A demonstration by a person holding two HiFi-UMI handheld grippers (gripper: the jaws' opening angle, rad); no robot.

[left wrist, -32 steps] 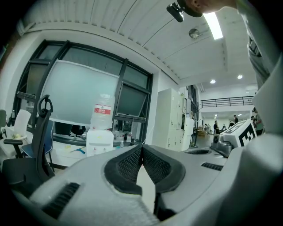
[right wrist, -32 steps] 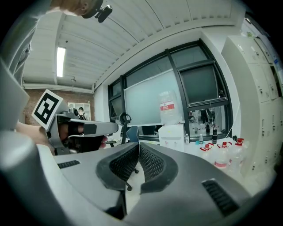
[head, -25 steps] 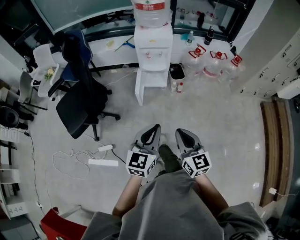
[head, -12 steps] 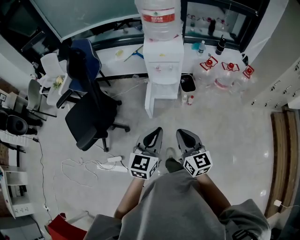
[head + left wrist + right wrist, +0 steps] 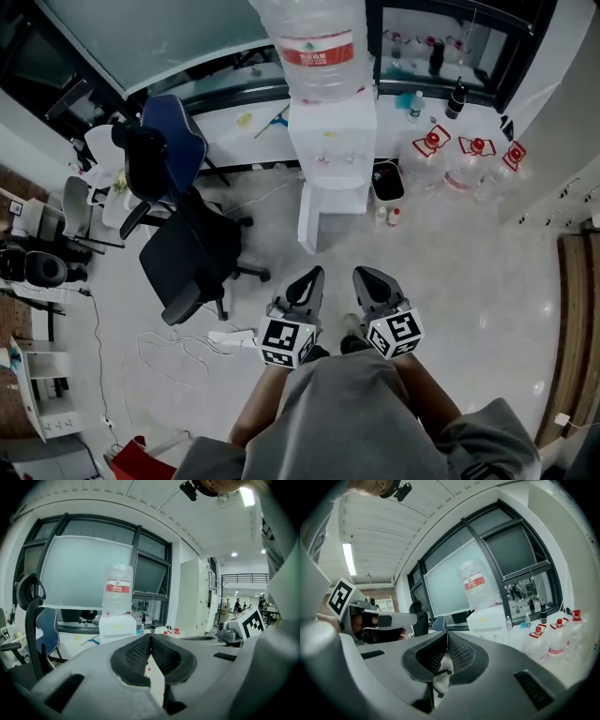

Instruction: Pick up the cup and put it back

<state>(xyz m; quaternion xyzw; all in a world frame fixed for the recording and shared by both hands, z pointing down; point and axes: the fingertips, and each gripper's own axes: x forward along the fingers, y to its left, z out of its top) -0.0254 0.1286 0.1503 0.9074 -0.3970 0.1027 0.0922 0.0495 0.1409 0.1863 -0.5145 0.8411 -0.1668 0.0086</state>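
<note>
No cup is seen; the approach is judged in hand. Left gripper [image 5: 307,279] and right gripper [image 5: 367,278] are held facing the dispenser [image 5: 333,155], fingers together, empty. The cup must be located next.

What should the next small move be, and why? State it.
Probably step toward the water dispenser: no cup is in view, and the left claw and right claw are both shut, empty and well short of it.
</note>
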